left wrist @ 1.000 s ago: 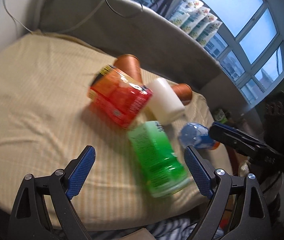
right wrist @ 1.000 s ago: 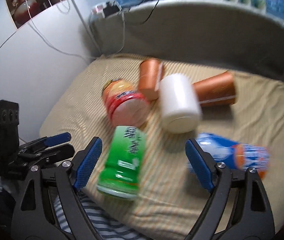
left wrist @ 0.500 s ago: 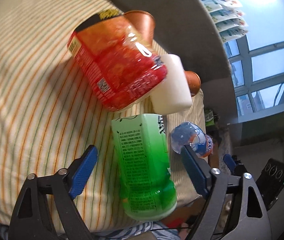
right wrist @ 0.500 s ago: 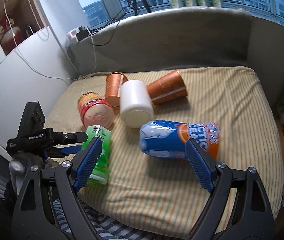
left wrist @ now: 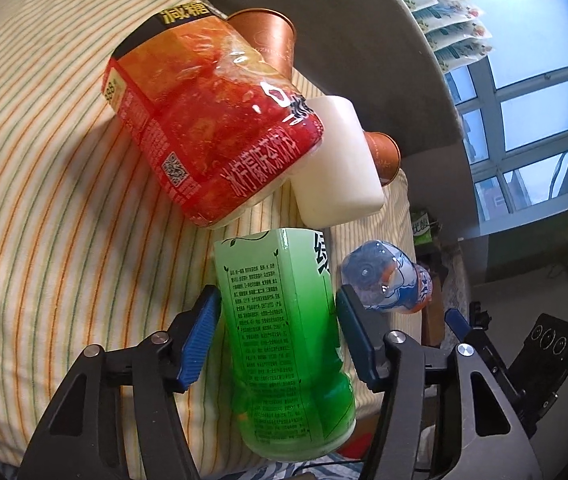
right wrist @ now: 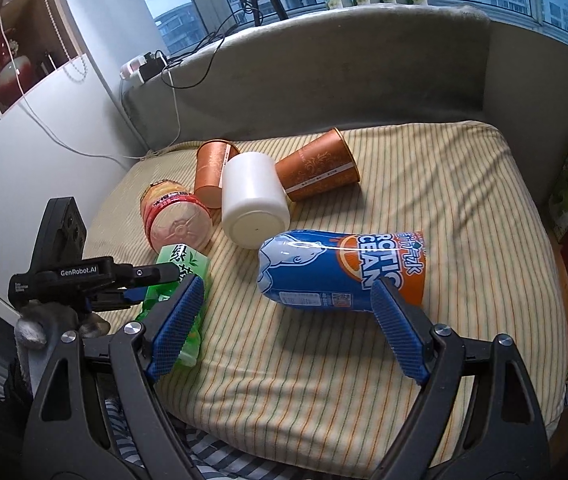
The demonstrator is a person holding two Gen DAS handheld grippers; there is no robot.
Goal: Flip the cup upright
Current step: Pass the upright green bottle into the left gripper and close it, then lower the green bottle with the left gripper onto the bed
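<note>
The left gripper (left wrist: 278, 334) was held low over the near edge of the cushion, its two blue-padded fingers (left wrist: 200, 338) closed against the sides of the green cup (left wrist: 284, 352), one pad on each flank. The right gripper (right wrist: 288, 330) was held above the cushion's near edge with its jaws spread wide and nothing between them, well apart from the left gripper (right wrist: 84, 280).

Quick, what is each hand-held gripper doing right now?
Left hand-held gripper: closed around the green cup, which lies on its side.
Right hand-held gripper: open, holding nothing, near the blue cup.
</note>
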